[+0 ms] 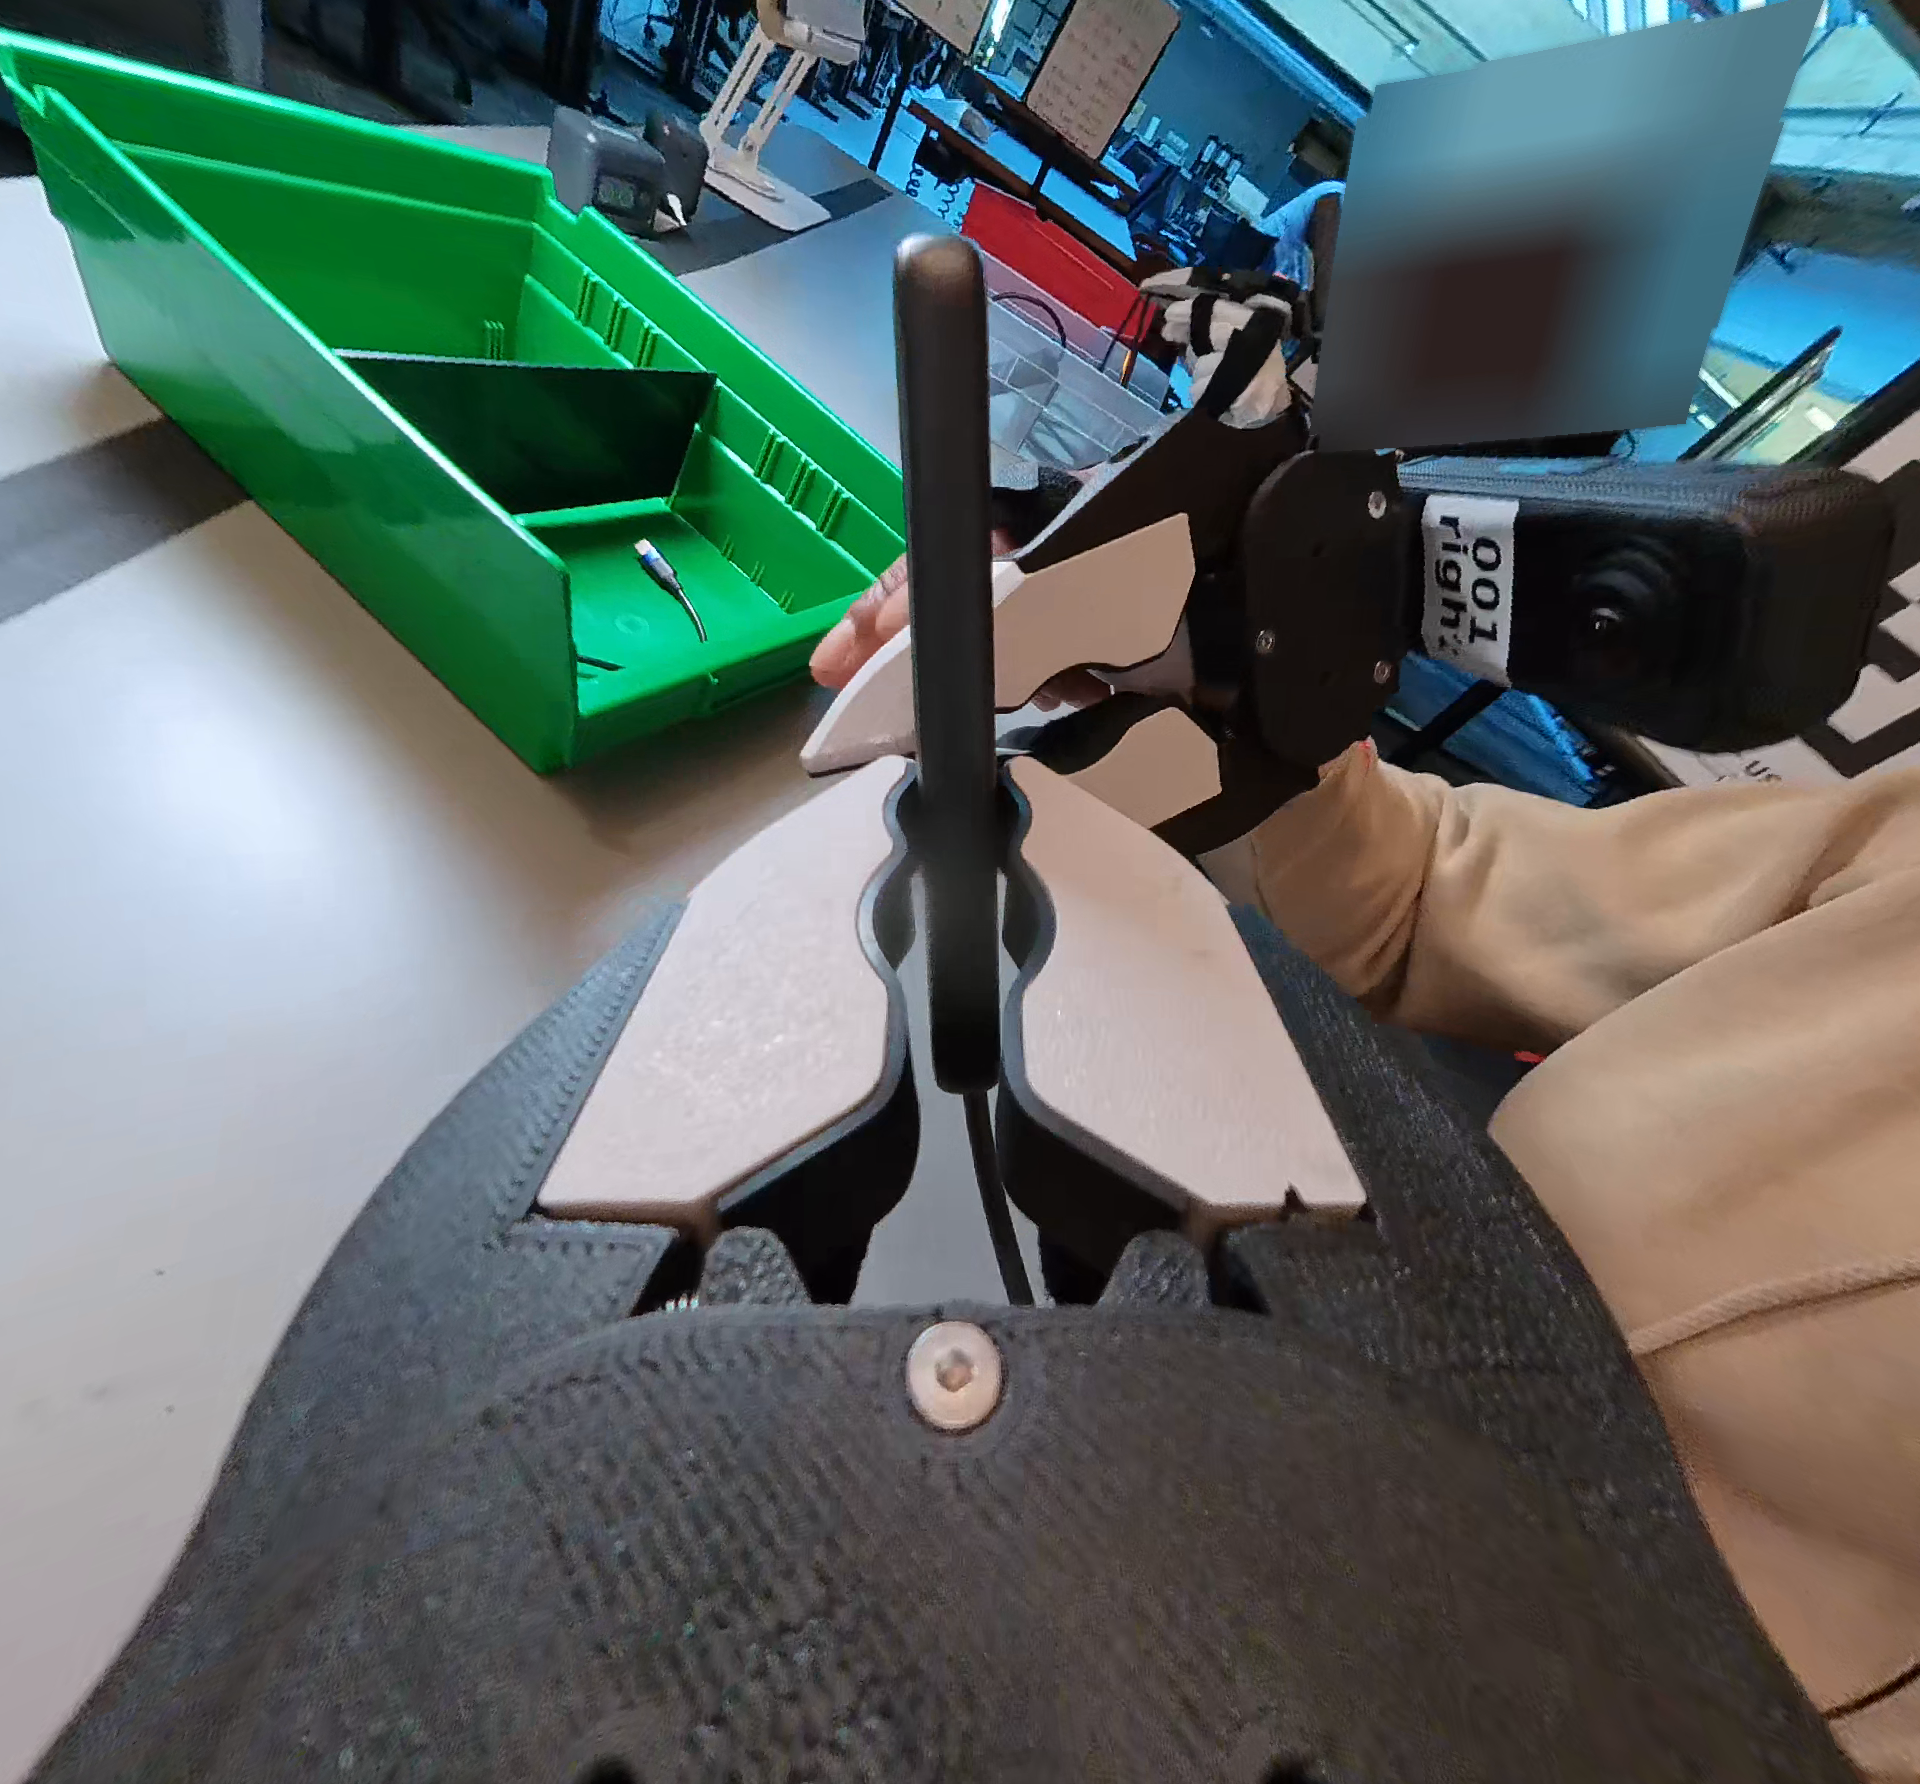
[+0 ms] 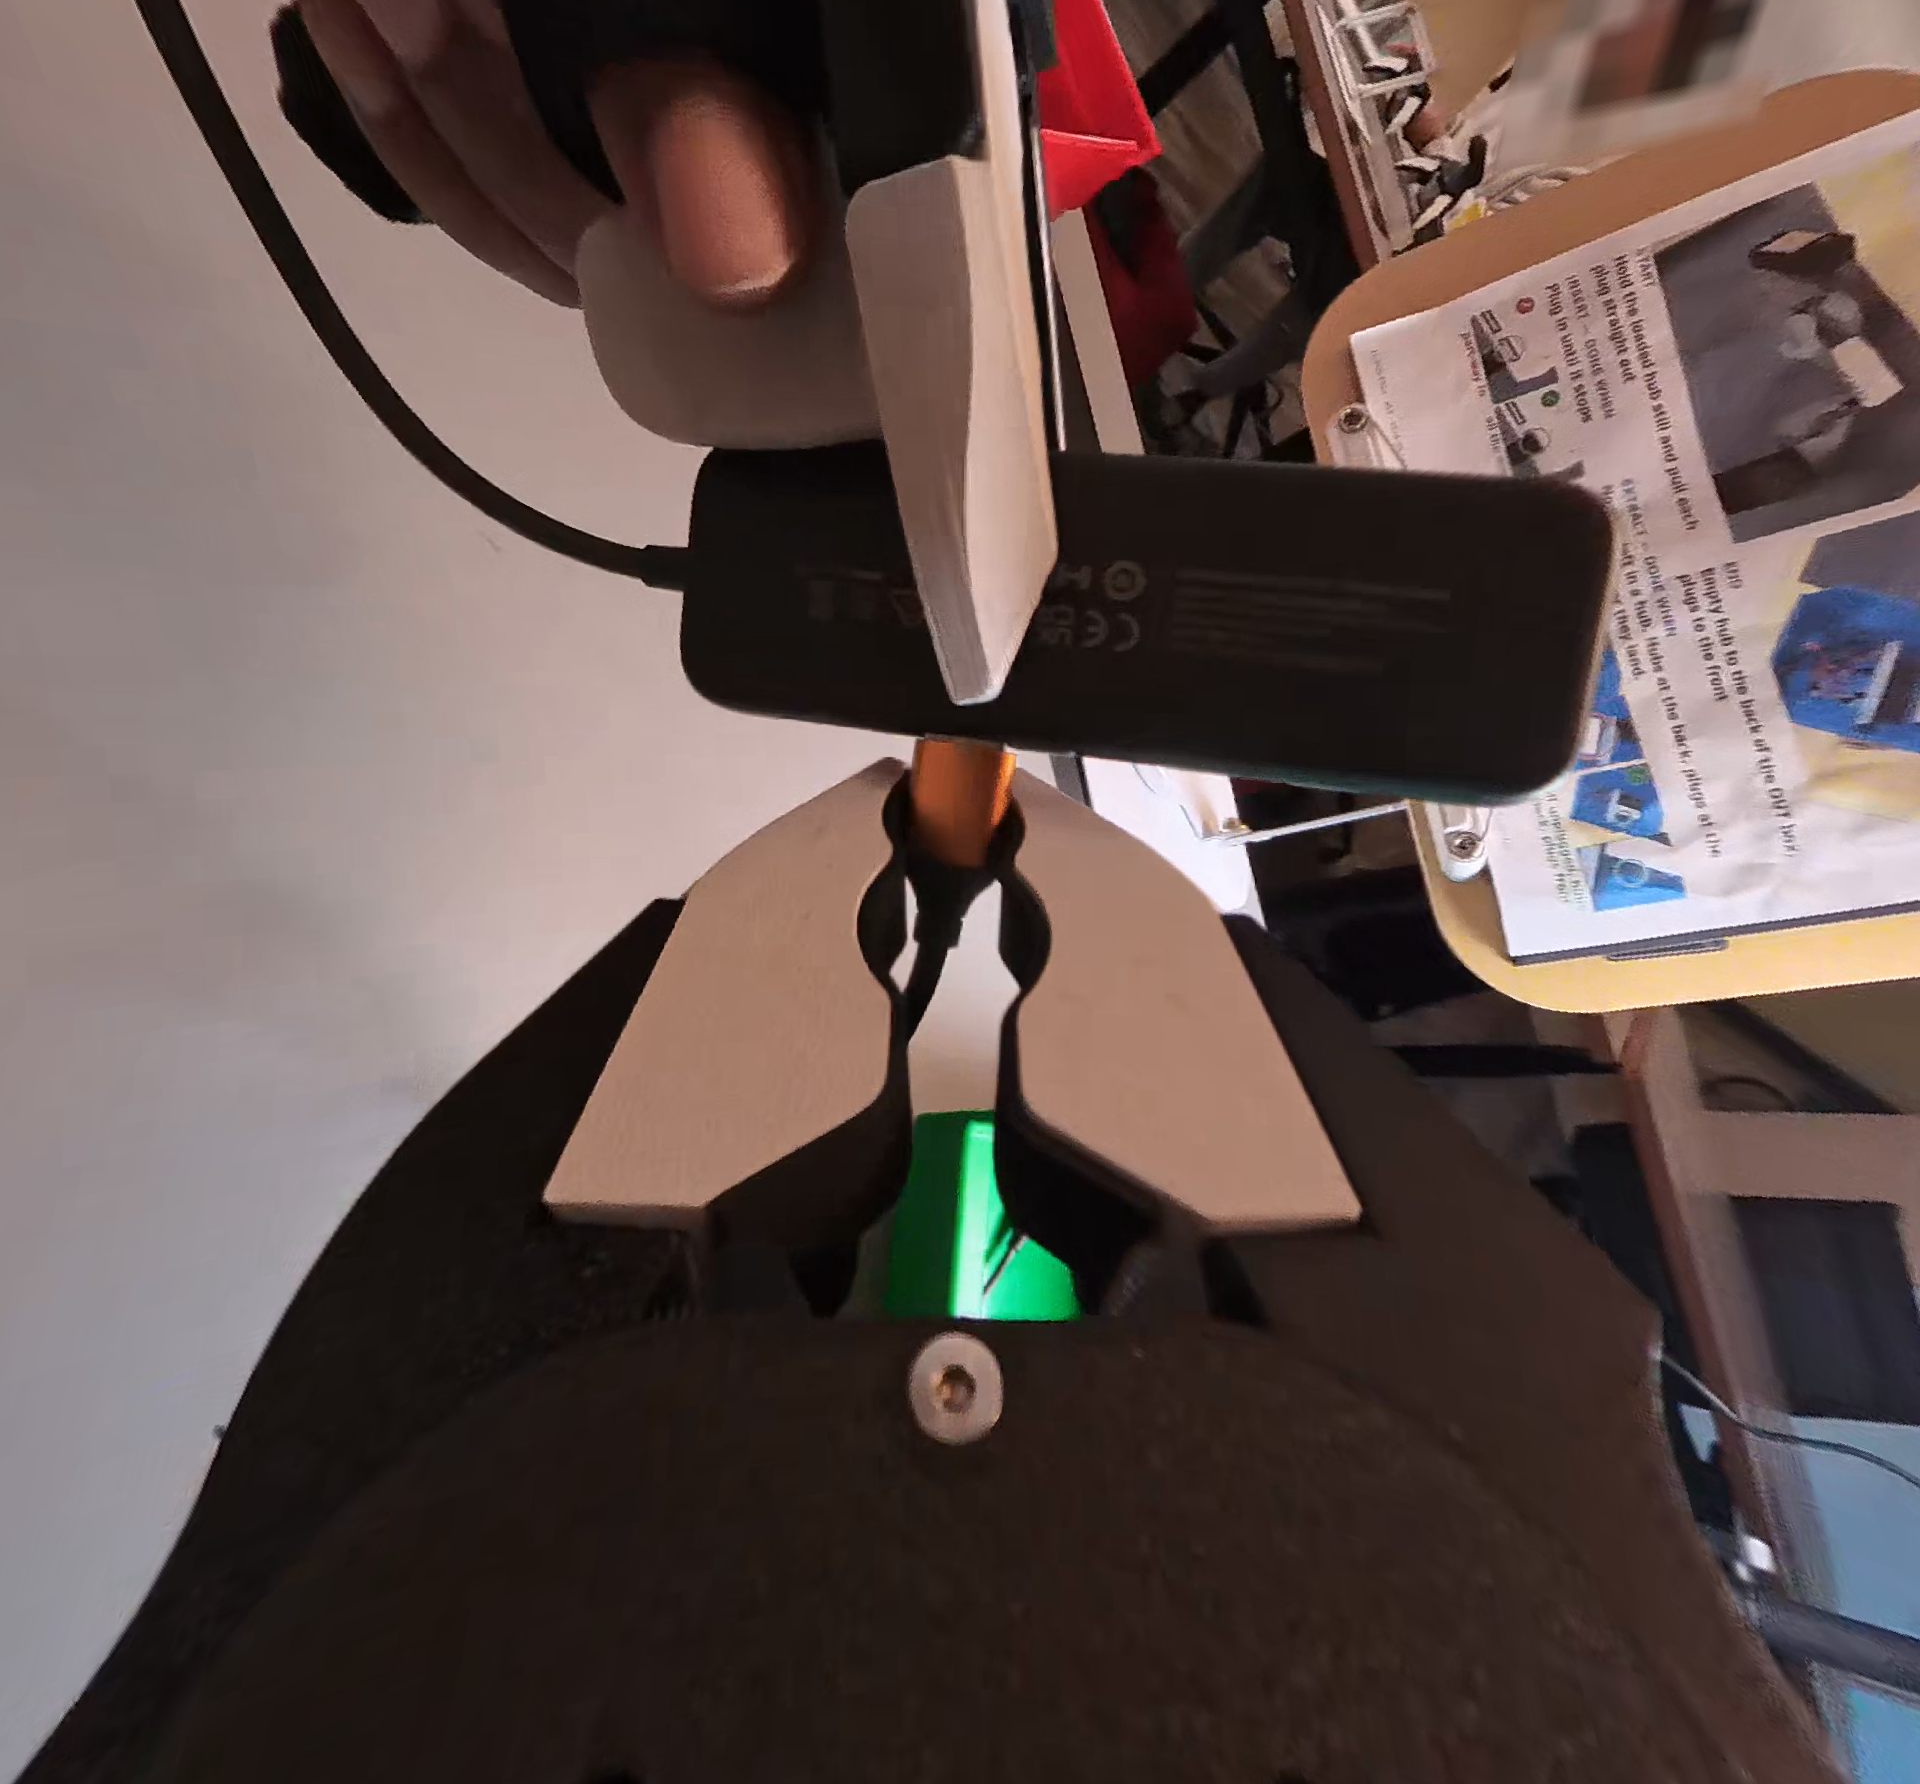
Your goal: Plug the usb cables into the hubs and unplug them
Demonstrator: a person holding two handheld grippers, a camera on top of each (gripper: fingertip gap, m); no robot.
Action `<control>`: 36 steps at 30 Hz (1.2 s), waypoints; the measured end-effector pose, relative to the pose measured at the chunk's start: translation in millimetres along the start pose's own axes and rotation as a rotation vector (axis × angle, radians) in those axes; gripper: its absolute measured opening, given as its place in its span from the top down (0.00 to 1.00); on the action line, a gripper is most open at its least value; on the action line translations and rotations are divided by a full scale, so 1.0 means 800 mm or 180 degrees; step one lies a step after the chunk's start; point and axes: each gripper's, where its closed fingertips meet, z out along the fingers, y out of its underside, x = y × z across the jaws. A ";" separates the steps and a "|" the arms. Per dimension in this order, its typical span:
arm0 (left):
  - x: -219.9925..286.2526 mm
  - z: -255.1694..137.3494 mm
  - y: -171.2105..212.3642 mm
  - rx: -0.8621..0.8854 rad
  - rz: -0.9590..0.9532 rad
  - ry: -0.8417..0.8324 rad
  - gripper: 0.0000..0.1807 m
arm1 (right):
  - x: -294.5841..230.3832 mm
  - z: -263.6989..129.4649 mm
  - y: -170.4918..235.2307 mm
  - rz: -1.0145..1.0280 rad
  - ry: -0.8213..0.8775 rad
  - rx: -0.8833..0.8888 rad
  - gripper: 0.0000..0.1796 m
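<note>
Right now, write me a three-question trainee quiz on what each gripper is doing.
1. True or false: the left gripper is shut on the black hub.
2. What colour is the plug in the right gripper? A) blue B) orange C) white
3. Fill in: a loose silver-tipped cable lies in the ____ bin.

Key: 1 true. 2 B; its tip meets the hub's edge. 3 green.

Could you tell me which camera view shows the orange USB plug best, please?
The right wrist view: the orange USB plug sits between the right gripper fingers, meeting the black hub. In the left wrist view the hub's edge hides it.
</note>
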 end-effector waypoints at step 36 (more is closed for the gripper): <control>-0.025 -0.003 0.004 -0.0016 -0.0021 -0.0216 0.93 | 0.004 0.009 0.007 -0.0038 0.0133 0.0080 0.90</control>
